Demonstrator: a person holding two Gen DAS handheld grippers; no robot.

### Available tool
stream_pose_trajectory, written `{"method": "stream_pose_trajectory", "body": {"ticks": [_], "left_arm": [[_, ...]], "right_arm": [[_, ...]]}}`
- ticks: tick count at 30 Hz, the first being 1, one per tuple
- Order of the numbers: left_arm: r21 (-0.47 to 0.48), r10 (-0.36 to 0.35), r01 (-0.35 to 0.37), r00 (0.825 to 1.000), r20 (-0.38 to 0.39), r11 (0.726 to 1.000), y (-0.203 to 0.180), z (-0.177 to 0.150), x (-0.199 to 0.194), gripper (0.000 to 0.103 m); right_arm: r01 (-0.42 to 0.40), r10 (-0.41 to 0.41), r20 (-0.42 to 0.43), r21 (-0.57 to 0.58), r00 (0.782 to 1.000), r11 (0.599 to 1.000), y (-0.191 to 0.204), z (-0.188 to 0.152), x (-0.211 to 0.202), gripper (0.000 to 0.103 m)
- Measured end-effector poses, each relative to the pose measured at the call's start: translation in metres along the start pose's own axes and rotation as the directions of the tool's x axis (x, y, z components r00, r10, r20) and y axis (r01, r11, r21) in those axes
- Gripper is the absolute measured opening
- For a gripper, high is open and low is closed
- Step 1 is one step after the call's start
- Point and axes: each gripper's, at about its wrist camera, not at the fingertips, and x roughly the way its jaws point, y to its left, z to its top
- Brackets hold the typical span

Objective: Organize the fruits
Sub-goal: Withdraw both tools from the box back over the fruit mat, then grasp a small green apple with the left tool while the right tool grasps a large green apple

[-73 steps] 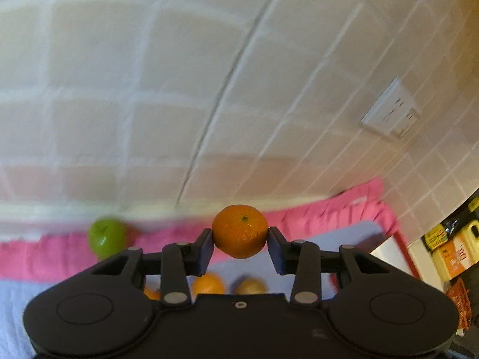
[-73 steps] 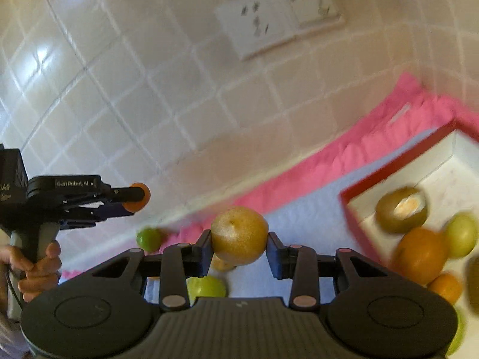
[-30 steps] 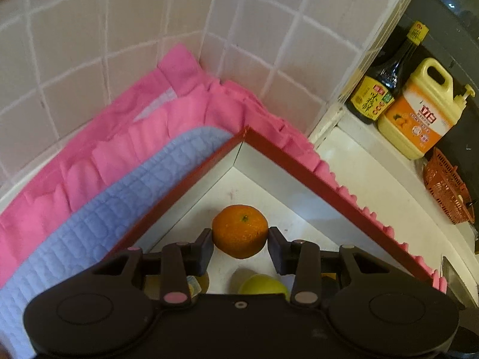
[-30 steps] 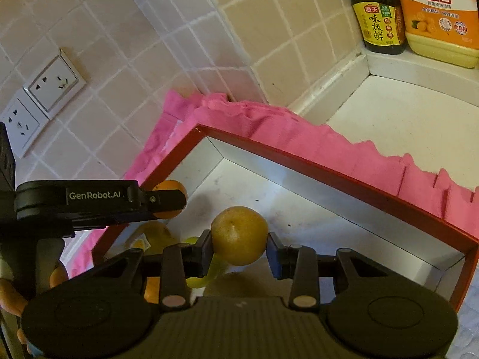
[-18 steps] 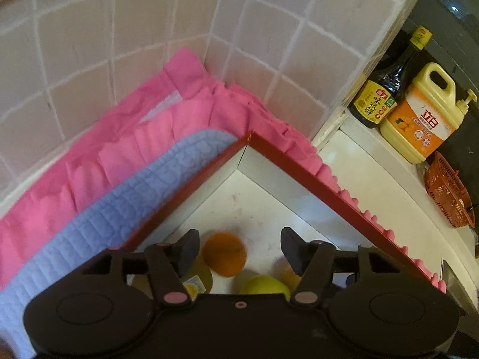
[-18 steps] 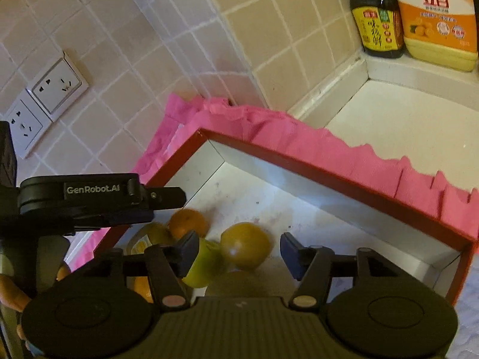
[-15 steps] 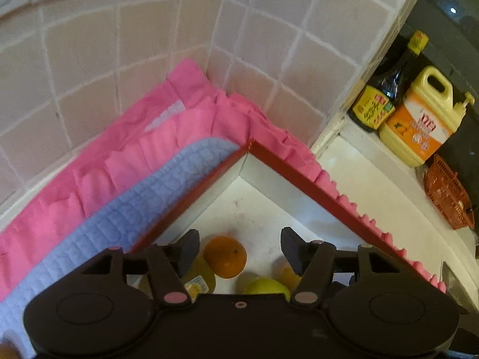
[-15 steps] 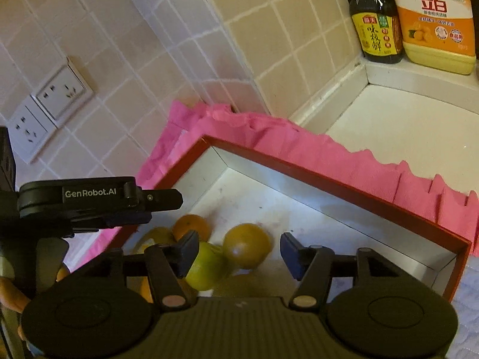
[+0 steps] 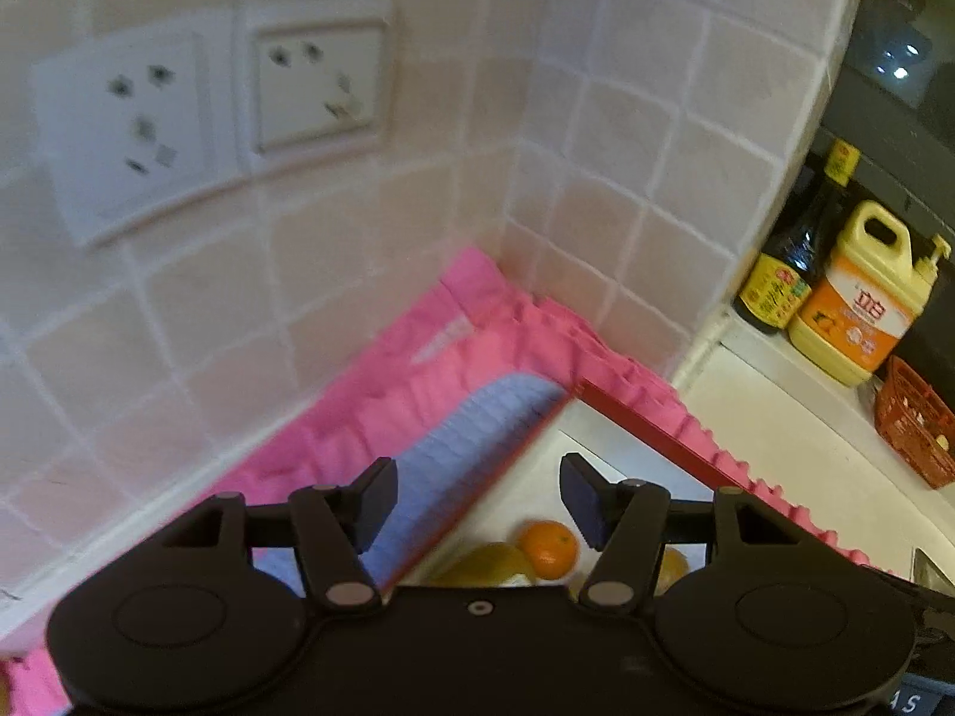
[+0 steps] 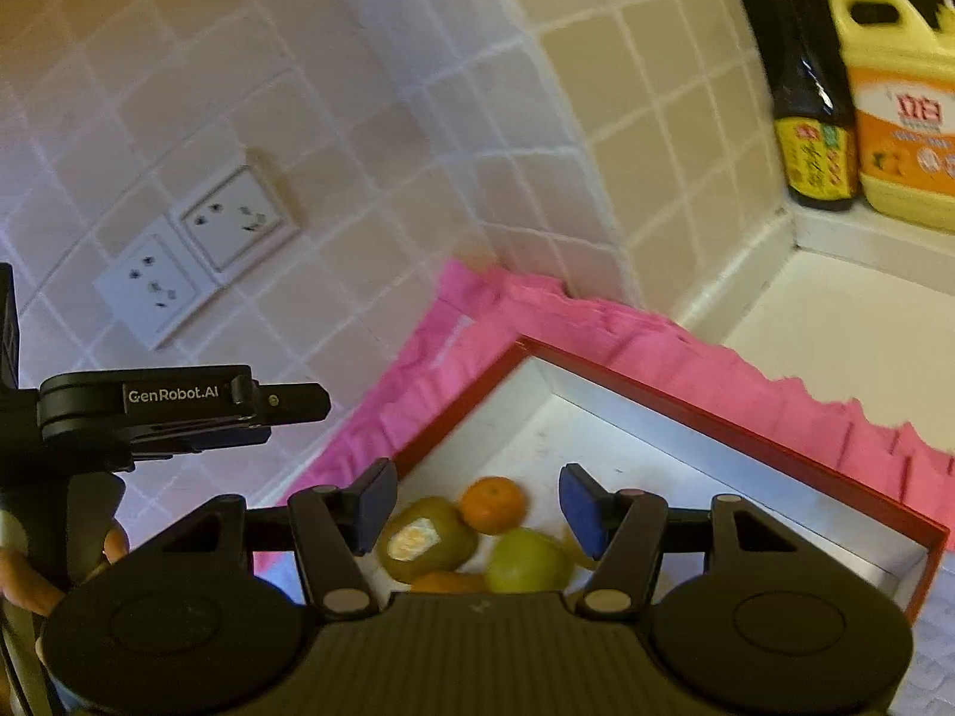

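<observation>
A: Fruits are held where?
B: Inside the red-rimmed tray (image 10: 740, 438); both hand-held grippers, left (image 9: 477, 498) and right (image 10: 477, 501), are spread open, empty.
A: Handling?
B: Orange (image 10: 493, 505): judged firm, round, roll-prone; to be gripped across the widest part.

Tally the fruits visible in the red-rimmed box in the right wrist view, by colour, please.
Orange: 2, a small orange and another orange fruit mostly hidden by the gripper body.
Green: 1, the green fruit.
Olive-brown: 1, the stickered fruit.
Total: 4 in the box; others may be hidden.
</observation>
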Motion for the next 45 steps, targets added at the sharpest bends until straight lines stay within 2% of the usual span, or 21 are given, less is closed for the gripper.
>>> {"method": "stream_pose_trajectory", "body": {"ticks": [9, 14, 18, 24, 27, 31, 34, 37, 40, 45], "left_arm": [[-0.049, 0.09, -0.087, 0.993, 0.072, 0.995, 0.046, 0.005, -0.059, 0.072], [-0.091, 0.147, -0.139, 0.985, 0.091, 0.986, 0.086, -0.004, -0.103, 0.072], [-0.132, 0.2, -0.187, 0.975, 0.093, 0.973, 0.127, -0.018, -0.135, 0.072], [-0.232, 0.275, -0.253, 0.959, 0.067, 0.939, 0.192, -0.047, -0.164, 0.072], [-0.265, 0.301, -0.28, 0.953, 0.04, 0.923, 0.218, -0.064, -0.168, 0.072], [-0.323, 0.303, -0.291, 0.953, -0.015, 0.9, 0.248, -0.088, -0.163, 0.072], [-0.389, 0.311, -0.31, 0.948, -0.06, 0.868, 0.273, -0.108, -0.154, 0.071], [-0.428, 0.33, -0.342, 0.938, -0.103, 0.837, 0.291, -0.125, -0.143, 0.071], [-0.475, 0.319, -0.347, 0.937, -0.142, 0.808, 0.309, -0.141, -0.129, 0.071], [-0.509, 0.305, -0.35, 0.937, -0.173, 0.786, 0.323, -0.156, -0.109, 0.071]], "right_arm": [[-0.075, 0.077, 0.014, -0.089, 0.997, 0.993, 0.054, 0.014, -0.011, 0.063], [-0.138, 0.14, 0.005, -0.134, 0.99, 0.981, 0.089, 0.014, -0.012, 0.063], [-0.19, 0.189, -0.024, -0.17, 0.982, 0.967, 0.119, 0.008, -0.006, 0.063], [-0.272, 0.257, -0.093, -0.215, 0.962, 0.938, 0.16, -0.011, 0.01, 0.063], [-0.318, 0.291, -0.146, -0.214, 0.945, 0.924, 0.175, -0.024, 0.02, 0.063], [-0.352, 0.306, -0.209, -0.239, 0.929, 0.905, 0.196, -0.046, 0.035, 0.063], [-0.374, 0.307, -0.262, -0.262, 0.915, 0.89, 0.21, -0.065, 0.047, 0.063], [-0.385, 0.298, -0.312, -0.269, 0.902, 0.883, 0.219, -0.085, 0.059, 0.063], [-0.393, 0.282, -0.365, -0.279, 0.887, 0.876, 0.225, -0.107, 0.074, 0.063], [-0.374, 0.22, -0.429, -0.318, 0.876, 0.871, 0.233, -0.139, 0.095, 0.063]]}}
